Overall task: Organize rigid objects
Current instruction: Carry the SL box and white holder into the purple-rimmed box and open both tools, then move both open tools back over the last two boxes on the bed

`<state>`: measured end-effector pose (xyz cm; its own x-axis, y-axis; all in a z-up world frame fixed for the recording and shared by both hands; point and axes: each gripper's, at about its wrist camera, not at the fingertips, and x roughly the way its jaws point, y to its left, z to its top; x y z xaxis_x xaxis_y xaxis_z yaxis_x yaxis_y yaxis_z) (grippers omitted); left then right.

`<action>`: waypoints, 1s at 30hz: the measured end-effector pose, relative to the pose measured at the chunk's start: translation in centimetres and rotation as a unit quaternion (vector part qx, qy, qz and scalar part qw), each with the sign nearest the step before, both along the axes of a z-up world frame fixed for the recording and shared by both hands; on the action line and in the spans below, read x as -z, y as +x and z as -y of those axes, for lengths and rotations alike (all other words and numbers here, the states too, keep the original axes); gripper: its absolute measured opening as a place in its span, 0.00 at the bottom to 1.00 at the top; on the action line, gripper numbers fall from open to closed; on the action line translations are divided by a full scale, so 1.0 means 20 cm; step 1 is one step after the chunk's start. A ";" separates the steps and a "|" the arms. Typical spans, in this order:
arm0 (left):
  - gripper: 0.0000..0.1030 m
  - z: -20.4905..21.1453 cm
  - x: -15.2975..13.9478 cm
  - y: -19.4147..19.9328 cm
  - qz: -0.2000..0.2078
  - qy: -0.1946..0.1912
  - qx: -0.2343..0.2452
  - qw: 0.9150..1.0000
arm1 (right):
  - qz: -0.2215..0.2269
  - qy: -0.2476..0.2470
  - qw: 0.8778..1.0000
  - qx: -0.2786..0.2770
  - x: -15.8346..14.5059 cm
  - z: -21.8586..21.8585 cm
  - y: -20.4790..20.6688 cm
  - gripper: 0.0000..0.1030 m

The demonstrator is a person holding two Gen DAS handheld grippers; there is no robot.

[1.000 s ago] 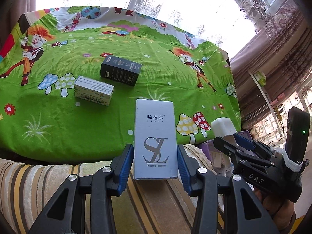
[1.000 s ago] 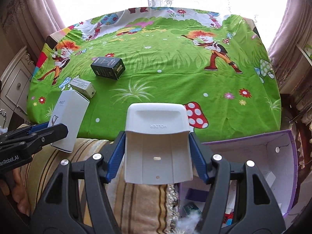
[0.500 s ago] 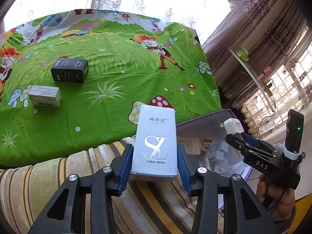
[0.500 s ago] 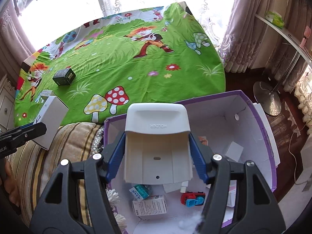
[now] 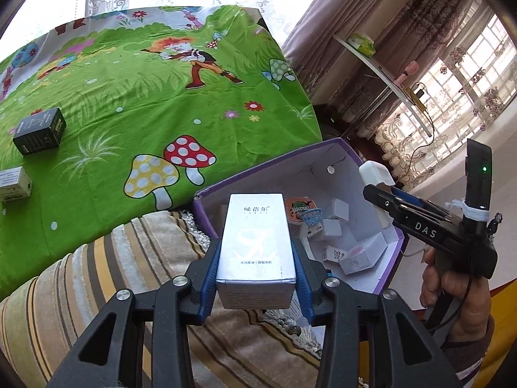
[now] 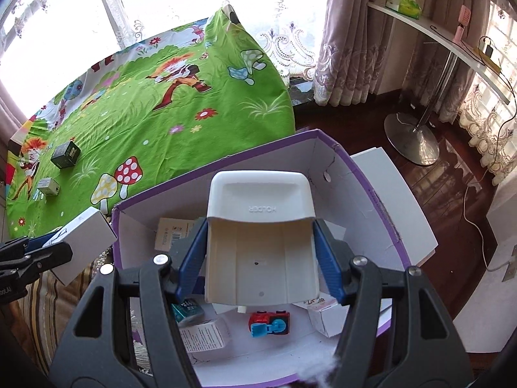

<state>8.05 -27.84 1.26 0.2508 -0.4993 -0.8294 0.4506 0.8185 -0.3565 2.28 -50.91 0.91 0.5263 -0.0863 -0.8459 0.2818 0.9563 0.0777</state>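
Observation:
My left gripper (image 5: 257,253) is shut on a tall silver-white carton (image 5: 255,226), held over the near-left rim of the purple-edged storage box (image 5: 281,158). My right gripper (image 6: 260,228) is shut on a white plastic holder (image 6: 261,226), hanging above the inside of that storage box (image 6: 355,200). The left wrist view shows the right gripper (image 5: 381,190) and its holder (image 5: 374,174) at the box's right wall. On the green cartoon cloth (image 5: 161,97) lie a black box (image 5: 38,131) and a small white box (image 5: 13,182).
Inside the storage box lie several small cartons and a red and blue toy car (image 6: 269,323). A striped cushion (image 5: 97,274) sits left of it, under the table edge. To the right stand a metal stand foot (image 6: 413,135), a cable, curtains and a shelf.
Both grippers have swung right, away from the green table, and now hang over the purple box with the carton and the holder still in them. The views have also rolled.

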 end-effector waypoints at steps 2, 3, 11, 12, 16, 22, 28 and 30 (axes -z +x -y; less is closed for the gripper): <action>0.42 0.03 0.01 -0.01 -0.005 0.000 0.011 1.000 | 0.000 0.002 1.000 0.008 0.00 0.03 0.00 0.65; 0.44 0.04 0.02 -0.01 -0.008 0.002 0.014 1.000 | 0.001 0.004 1.000 0.012 0.00 0.04 -0.01 0.65; 0.59 -0.01 0.02 -0.01 -0.017 -0.014 -0.001 1.000 | 0.006 0.006 1.000 0.025 -0.01 0.10 0.01 0.69; 0.59 -0.01 0.01 -0.01 -0.014 -0.017 -0.003 1.000 | 0.007 0.006 1.000 0.026 -0.02 0.10 0.01 0.70; 0.60 -0.05 -0.04 -0.03 0.011 -0.045 0.000 0.999 | 0.006 0.007 1.000 0.026 -0.02 0.09 0.01 0.72; 0.61 -0.13 -0.08 -0.04 0.029 -0.065 -0.011 0.997 | 0.010 0.004 1.000 0.017 -0.05 0.05 0.01 0.74; 0.61 -0.24 -0.07 -0.01 0.025 -0.056 -0.037 0.997 | 0.017 0.005 1.000 -0.005 -0.09 -0.06 0.04 0.76; 0.61 -0.28 -0.06 0.00 0.023 -0.053 -0.048 0.997 | 0.018 0.004 1.000 -0.015 -0.10 -0.10 0.06 0.76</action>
<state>8.08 -22.16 2.52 0.3375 -0.5551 -0.7602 0.3905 0.8174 -0.4235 3.40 -48.84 2.95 0.5586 -0.0632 -0.8270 0.2497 0.9637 0.0950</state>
